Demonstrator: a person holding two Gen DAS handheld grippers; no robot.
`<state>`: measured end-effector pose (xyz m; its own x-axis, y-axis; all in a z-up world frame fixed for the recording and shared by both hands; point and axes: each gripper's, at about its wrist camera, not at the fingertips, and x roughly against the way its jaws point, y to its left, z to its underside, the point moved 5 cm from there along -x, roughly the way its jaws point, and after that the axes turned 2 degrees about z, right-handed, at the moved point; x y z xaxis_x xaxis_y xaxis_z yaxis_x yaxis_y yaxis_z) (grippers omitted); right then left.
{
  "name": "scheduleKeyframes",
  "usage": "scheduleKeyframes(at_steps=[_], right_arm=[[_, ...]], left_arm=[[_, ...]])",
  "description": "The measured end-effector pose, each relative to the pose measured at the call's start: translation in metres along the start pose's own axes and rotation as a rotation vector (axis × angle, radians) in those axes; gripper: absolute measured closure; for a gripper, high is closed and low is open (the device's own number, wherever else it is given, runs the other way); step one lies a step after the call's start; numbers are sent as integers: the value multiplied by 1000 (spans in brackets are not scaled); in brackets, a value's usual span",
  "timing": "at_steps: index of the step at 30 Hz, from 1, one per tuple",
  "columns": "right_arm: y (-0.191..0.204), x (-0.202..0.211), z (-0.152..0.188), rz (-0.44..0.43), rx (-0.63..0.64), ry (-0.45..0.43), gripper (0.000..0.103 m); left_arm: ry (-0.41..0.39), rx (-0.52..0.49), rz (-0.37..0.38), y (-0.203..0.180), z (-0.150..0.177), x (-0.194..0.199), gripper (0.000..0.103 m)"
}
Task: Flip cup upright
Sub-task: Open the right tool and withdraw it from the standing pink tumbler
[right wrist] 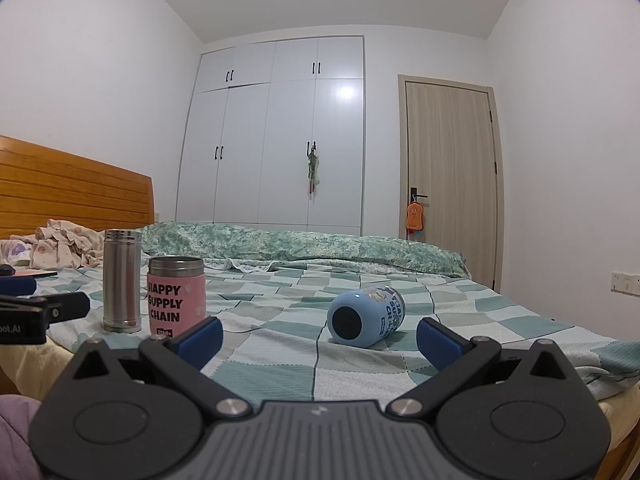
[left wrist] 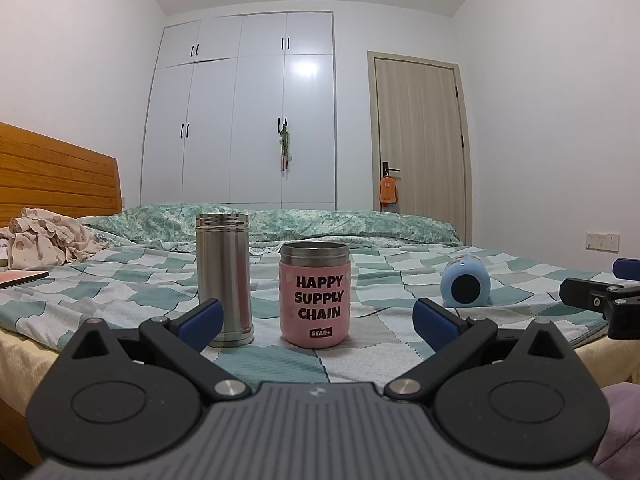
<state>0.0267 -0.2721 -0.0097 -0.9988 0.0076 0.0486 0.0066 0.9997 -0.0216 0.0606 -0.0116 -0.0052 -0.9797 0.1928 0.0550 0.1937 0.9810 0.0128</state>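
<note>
light-blue printed cup [right wrist: 366,316] lies on side on green-and-white checked bedspread [right wrist: 280,360], dark round end facing camera, well apart from upright pink steel-rimmed cup [right wrist: 177,298] and tall steel cylinder flask [right wrist: 122,280]. right gripper [right wrist: 320,338] jaws spread wide, empty, just short of blue cup. left gripper [left wrist: 318,320] likewise wide, empty, facing pink cup. judgement: blue cup rigid, likely light, smooth glossy wall may slip, may roll on soft bedding; clamp across mid-body, then rotate upright.
</note>
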Motion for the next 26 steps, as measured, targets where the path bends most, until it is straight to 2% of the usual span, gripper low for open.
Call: scheduleKeyframes(at_steps=[26], right_arm=[[0,0,1,0,2,0,0]], left_arm=[[-15,-7,2,-2,-1,2,0]])
